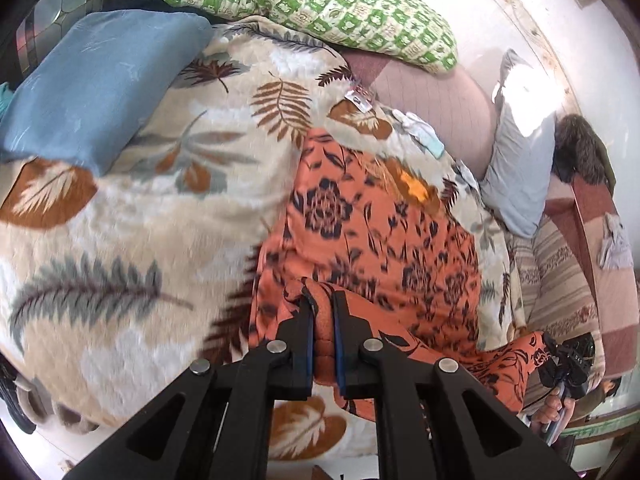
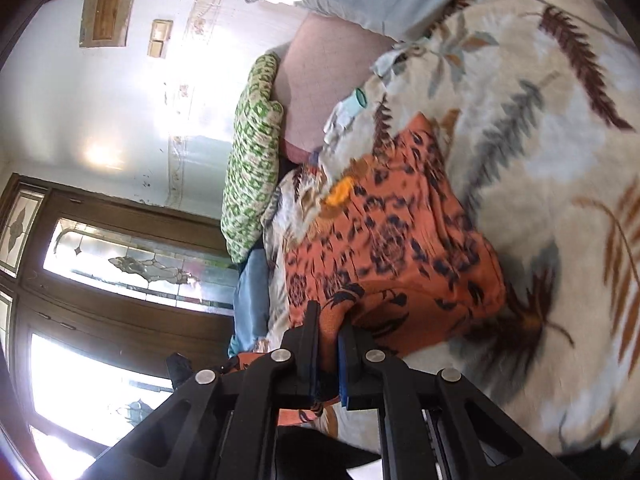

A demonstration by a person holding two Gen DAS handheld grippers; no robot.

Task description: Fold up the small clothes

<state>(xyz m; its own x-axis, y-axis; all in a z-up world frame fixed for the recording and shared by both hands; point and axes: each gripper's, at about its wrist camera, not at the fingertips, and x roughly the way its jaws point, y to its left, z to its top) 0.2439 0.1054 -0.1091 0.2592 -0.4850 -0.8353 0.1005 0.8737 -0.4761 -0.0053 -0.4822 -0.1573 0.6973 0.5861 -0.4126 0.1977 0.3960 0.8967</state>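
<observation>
An orange garment with a dark floral print [image 1: 372, 224] lies on a cream leaf-patterned blanket [image 1: 132, 216]. My left gripper [image 1: 323, 300] is shut on the near edge of the orange garment, with cloth bunched between the fingers. In the right wrist view the same orange garment [image 2: 392, 240] lies on the blanket [image 2: 560, 160]. My right gripper [image 2: 330, 324] is shut on another part of its near edge. The right gripper also shows at the lower right of the left wrist view [image 1: 568, 364], held in a hand, with the garment stretched towards it.
A blue pillow [image 1: 96, 80] and a green checked pillow [image 1: 312, 4] lie at the back. A pale blue pillow [image 1: 520, 152] and small white and teal cloth pieces [image 1: 420, 128] lie beyond the garment. A striped sofa [image 1: 560, 280] stands right. A wooden glass door [image 2: 100, 280] stands left.
</observation>
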